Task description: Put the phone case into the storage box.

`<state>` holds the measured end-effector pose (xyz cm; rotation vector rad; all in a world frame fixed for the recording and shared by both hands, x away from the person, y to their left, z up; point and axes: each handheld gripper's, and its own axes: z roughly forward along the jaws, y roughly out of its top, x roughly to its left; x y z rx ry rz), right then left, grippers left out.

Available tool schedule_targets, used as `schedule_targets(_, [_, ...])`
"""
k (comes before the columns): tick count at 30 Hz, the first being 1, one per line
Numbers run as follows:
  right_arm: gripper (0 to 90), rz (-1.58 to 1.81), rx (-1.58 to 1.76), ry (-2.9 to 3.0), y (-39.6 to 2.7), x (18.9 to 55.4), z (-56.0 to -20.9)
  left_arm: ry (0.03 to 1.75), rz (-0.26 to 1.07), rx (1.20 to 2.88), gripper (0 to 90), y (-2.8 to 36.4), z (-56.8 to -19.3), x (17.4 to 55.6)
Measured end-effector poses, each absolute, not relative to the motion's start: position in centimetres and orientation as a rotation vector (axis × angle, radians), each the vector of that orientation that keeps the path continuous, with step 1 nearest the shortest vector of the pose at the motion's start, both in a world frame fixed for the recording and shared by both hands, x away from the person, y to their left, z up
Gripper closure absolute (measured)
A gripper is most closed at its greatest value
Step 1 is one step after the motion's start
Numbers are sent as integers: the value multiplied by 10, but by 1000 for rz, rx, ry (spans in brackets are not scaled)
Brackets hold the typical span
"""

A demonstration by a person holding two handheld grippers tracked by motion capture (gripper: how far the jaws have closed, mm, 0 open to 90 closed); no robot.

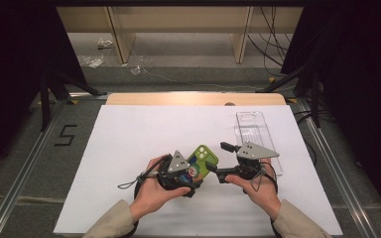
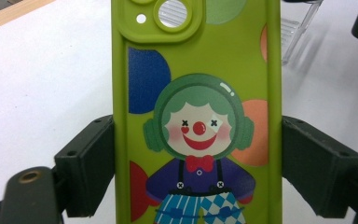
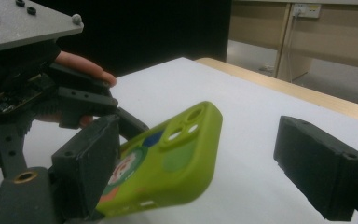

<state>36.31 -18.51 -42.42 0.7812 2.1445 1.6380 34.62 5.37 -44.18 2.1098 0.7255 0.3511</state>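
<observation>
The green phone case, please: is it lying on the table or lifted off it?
Lifted. The green phone case slants above the white table, its camera end free, clamped by its long edges between the left tongs.

Lime-green phone case [image 2: 196, 93] with a clown print

The case carries a clown with green hair, a red nose and bow tie, a purple shirt and blue-and-white trousers, among blue, orange and red spots. The jaws are black, the surface [image 1: 144, 129] white with a pale wood edge, the tray [image 1: 254, 130] clear.
</observation>
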Motion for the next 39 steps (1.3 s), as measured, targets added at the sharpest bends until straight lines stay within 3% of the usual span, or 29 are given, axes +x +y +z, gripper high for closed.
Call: schedule_targets(39, [173, 1603, 861, 2203, -168, 387, -434, 710, 350, 2117, 162, 46, -444, 343])
